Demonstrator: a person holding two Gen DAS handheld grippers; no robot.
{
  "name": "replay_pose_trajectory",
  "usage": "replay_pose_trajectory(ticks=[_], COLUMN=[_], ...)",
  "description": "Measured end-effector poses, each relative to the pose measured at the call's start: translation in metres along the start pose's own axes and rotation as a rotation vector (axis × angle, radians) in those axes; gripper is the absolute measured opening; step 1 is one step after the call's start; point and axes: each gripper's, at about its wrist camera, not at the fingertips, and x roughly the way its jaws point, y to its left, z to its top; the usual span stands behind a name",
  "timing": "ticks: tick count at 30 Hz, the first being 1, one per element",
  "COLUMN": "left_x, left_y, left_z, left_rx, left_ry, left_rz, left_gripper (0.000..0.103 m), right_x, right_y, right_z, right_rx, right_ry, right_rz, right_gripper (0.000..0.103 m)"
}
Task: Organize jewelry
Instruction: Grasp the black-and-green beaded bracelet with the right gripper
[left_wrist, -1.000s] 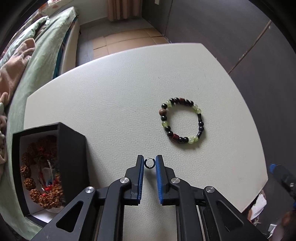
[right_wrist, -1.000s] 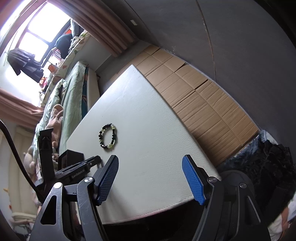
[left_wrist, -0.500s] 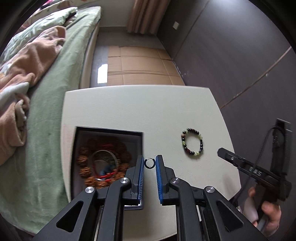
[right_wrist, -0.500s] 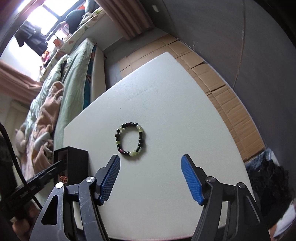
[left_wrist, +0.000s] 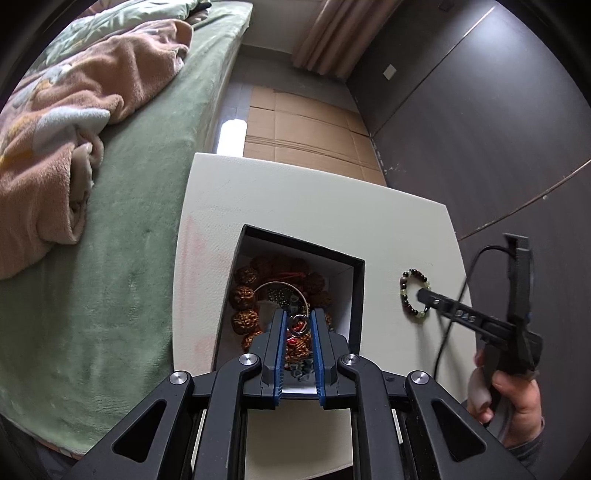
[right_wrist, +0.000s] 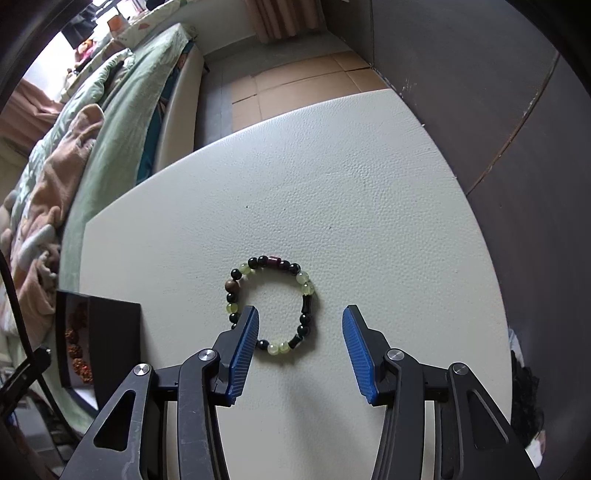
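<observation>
My left gripper (left_wrist: 298, 320) is shut on a small dark ring (left_wrist: 300, 319) and holds it above the open black jewelry box (left_wrist: 357, 295). The box holds a brown seed-bead bracelet (left_wrist: 244, 295), a thin silver bangle and other pieces. A black, green and maroon bead bracelet (right_wrist: 271, 302) lies flat on the white table (right_wrist: 332, 184), right of the box; it also shows in the left wrist view (left_wrist: 413, 293). My right gripper (right_wrist: 300, 325) is open and hovers over the bracelet, its left fingertip (right_wrist: 248, 325) over the bracelet's left side.
The box (right_wrist: 107, 339) stands at the table's left edge in the right wrist view. A bed with green cover and pink blanket (left_wrist: 74, 110) runs along the table's left. Cardboard sheets (left_wrist: 303, 125) cover the floor beyond. A dark wall (right_wrist: 517, 110) is on the right.
My left gripper has carried the ring left, from beside the box to above it. My right gripper has moved in toward the bead bracelet, now between its open fingers.
</observation>
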Motion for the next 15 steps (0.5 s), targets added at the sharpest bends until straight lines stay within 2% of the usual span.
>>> replay_pose_trajectory(ticks=[2, 3, 5, 6, 7, 9, 11, 15], left_x=[0.003, 0.006, 0.008, 0.006, 0.003, -0.004, -0.012, -0.026], left_y=[0.001, 0.001, 0.000, 0.001, 0.003, 0.005, 0.010, 0.018], left_z=[0.000, 0.000, -0.001, 0.000, 0.000, 0.000, 0.001, 0.002], left_rx=[-0.005, -0.006, -0.001, -0.002, -0.003, -0.004, -0.008, -0.012], left_ry=[0.032, 0.054, 0.072, 0.062, 0.045, 0.020, 0.003, -0.019], left_rz=[-0.032, -0.036, -0.032, -0.023, -0.012, -0.003, -0.019, -0.030], left_gripper=[0.015, 0.018, 0.026, 0.030, 0.032, 0.046, 0.052, 0.052], right_x=[0.005, 0.006, 0.007, 0.006, 0.004, -0.007, -0.022, -0.053], right_y=[0.007, 0.011, 0.016, 0.014, 0.013, 0.012, 0.013, 0.021], right_z=[0.002, 0.003, 0.003, 0.003, 0.004, 0.004, 0.005, 0.007], right_rx=[-0.043, -0.069, -0.112, -0.108, -0.106, -0.118, -0.120, -0.143], right_ry=[-0.008, -0.014, -0.002, 0.006, 0.004, -0.022, -0.045, -0.095], right_rz=[-0.028, -0.039, -0.070, -0.043, -0.027, -0.014, 0.025, 0.080], right_gripper=[0.048, 0.039, 0.010, 0.007, 0.007, 0.007, 0.007, 0.007])
